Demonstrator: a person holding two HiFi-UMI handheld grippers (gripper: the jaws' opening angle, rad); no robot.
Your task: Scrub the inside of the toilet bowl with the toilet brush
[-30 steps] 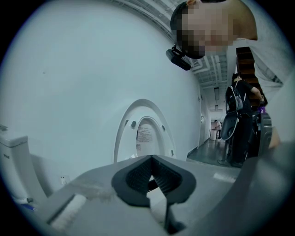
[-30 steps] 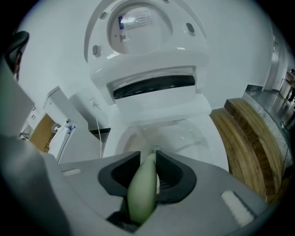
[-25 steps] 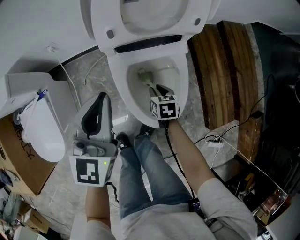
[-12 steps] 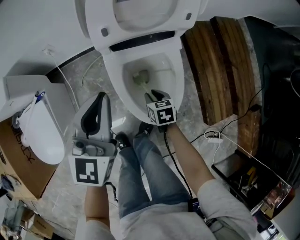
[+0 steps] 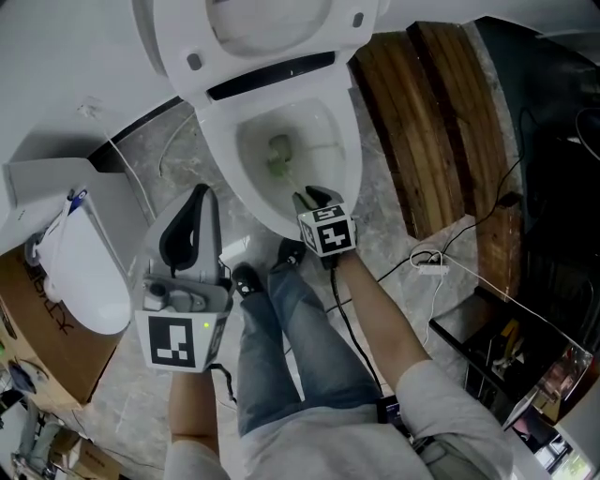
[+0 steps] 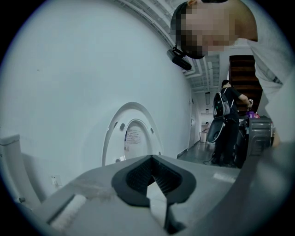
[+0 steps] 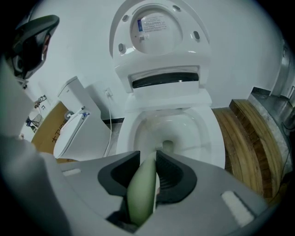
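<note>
- The right gripper [image 5: 311,199] sits lower in the head view than a second ago. Its marker cube now lies over the front rim instead of over the basin.
- The whole toilet has drifted up and left in the head view, while the left gripper [image 5: 198,194] has kept its place by my left knee.
- I hold the pale green, smooth plastic toilet brush [image 7: 142,193] with the right gripper [image 7: 147,159]; its ribbed black pads pinch the rounded handle.
- The brush slants down into the bowl, and its greenish head [image 5: 278,153] rests low in the basin, near the drain.
- The glossy white ceramic toilet bowl [image 5: 352,164] is oval, with its moulded lid [image 5: 272,28] raised against the wall.
- The left gripper [image 6: 153,171] is grey with black textured pads. Its tips are pressed together on nothing, and it points up at a pale wall.
- Dark brown wooden planks [image 5: 431,122] with a streaked grain run to the right of the bowl.
- The floor [image 5: 187,150] beside the bowl is grey marbled stone.
- My legs are in blue denim [image 5: 291,347].
</note>
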